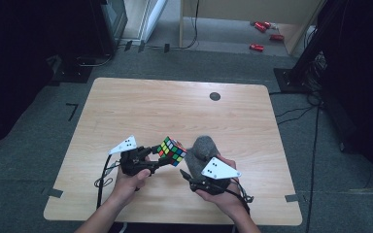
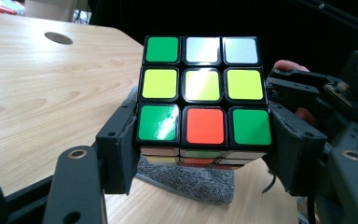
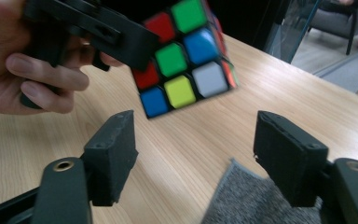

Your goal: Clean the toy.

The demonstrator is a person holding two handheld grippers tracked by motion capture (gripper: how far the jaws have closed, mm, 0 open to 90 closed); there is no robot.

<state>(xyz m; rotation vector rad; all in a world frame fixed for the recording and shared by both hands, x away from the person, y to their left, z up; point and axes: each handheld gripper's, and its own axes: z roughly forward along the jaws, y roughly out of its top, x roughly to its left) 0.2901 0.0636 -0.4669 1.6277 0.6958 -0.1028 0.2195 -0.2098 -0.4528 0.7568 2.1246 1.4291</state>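
- Your left tongs are clamped on the puzzle cube, pads pressed against two opposite side faces of its lowest layer; in the high view the cube sits at the centre of the frame, lifted clear of the worktop.
- Your right tongs stand wide apart with nothing between them, aimed at the cube in the upper middle of the right gripper view.
- Judge the cube light and rigid, but its stickered faces are glossy and likely slippery, and its layers can turn under a sideways push.
- Take hold flat on two opposite faces, pads square across a whole layer, never on edges or corners.
- The grey cloth beneath is soft; it lies just right of the cube.
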